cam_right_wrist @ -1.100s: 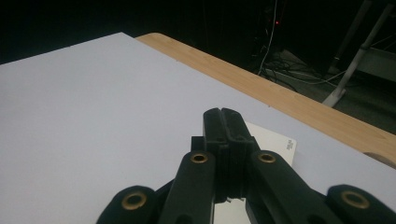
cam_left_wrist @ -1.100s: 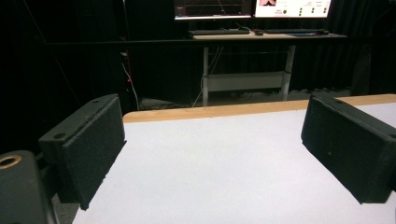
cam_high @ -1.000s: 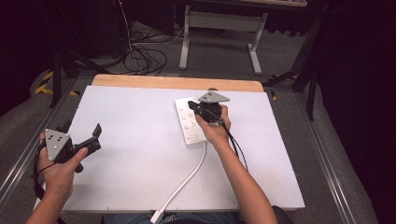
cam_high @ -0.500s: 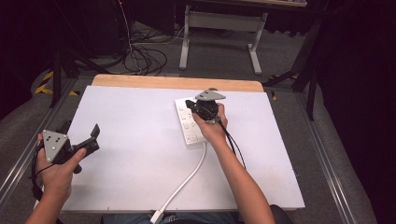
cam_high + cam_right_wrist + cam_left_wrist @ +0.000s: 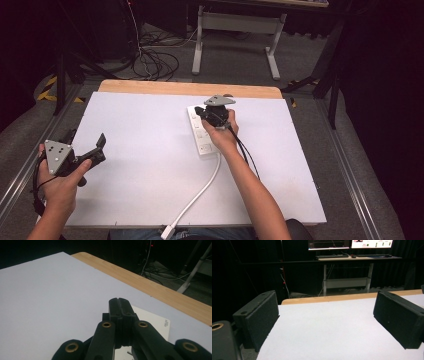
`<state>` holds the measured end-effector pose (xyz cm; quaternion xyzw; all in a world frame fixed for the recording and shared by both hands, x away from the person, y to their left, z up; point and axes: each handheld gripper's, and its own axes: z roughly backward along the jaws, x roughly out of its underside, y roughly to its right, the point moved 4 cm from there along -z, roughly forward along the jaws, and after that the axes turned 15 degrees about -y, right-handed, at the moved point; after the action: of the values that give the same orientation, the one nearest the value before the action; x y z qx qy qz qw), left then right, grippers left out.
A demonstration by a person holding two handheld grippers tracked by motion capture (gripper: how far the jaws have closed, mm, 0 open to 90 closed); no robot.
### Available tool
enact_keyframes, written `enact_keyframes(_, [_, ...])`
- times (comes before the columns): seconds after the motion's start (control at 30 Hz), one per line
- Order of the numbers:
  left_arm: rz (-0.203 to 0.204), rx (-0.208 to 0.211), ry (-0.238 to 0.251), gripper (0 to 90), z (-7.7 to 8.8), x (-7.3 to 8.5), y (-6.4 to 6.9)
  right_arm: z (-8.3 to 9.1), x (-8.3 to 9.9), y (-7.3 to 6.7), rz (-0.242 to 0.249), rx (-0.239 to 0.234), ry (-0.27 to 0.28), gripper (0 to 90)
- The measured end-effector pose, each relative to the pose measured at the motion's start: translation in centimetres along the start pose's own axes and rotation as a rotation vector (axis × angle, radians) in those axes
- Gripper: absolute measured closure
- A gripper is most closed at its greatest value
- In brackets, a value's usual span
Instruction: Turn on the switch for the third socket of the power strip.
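A white power strip (image 5: 201, 137) lies on the white table top (image 5: 140, 150), right of centre, its white cable (image 5: 200, 192) running toward the near edge. My right gripper (image 5: 199, 112) hovers over the strip's far end and points left. In the right gripper view its jaws (image 5: 118, 302) are pressed together with nothing between them, and a corner of the strip (image 5: 156, 322) shows just beneath. My left gripper (image 5: 86, 141) is held at the table's left edge. Its jaws stand wide open in the left gripper view (image 5: 327, 315), with bare table between the pads (image 5: 262, 317).
The cable ends in a plug (image 5: 167, 232) hanging at the near edge. A wooden strip (image 5: 190, 89) borders the table's far side. Beyond it are a desk frame (image 5: 235, 30) and loose cables (image 5: 150, 60) on the floor. Metal rails (image 5: 345, 165) flank the table.
My right gripper has shifted a little to the left and farther along the power strip, still shut. The left hand and its gripper have stayed where they were.
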<state>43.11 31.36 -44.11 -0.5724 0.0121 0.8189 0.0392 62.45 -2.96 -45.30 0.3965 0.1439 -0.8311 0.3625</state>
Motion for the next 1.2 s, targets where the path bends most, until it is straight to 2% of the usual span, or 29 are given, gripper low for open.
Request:
enact_keyframes(0.2, [0.004, -0.001, 0.003, 6.7, 0.0, 0.0, -0.1, -1.1, 0.0, -0.1, -0.002, -0.003, -0.014, 90.0])
enact_keyframes(0.43, [-0.003, 0.002, -0.002, 6.8, 0.0, 0.1, 0.0, -2.4, 0.3, 0.7, -0.025, 0.002, -0.039, 90.0])
enact_keyframes(0.9, [0.000, 0.002, 0.000, 6.8, 0.0, 0.0, 0.0, -4.2, 0.9, 1.4, -0.045, 0.001, -0.132, 90.0])
enact_keyframes(1.1, [-0.003, 0.001, -0.001, 6.8, -0.1, 0.0, 0.0, -4.5, 0.8, 1.6, -0.034, 0.005, -0.149, 90.0])
enact_keyframes(1.17, [-0.002, 0.000, -0.002, 6.8, -0.1, 0.0, 0.0, -4.7, 0.7, 1.5, -0.009, 0.014, -0.185, 90.0])
enact_keyframes(1.2, [-0.003, -0.002, -0.001, 6.8, -0.1, 0.0, 0.0, -4.9, 0.6, 1.4, 0.025, 0.030, -0.210, 90.0])
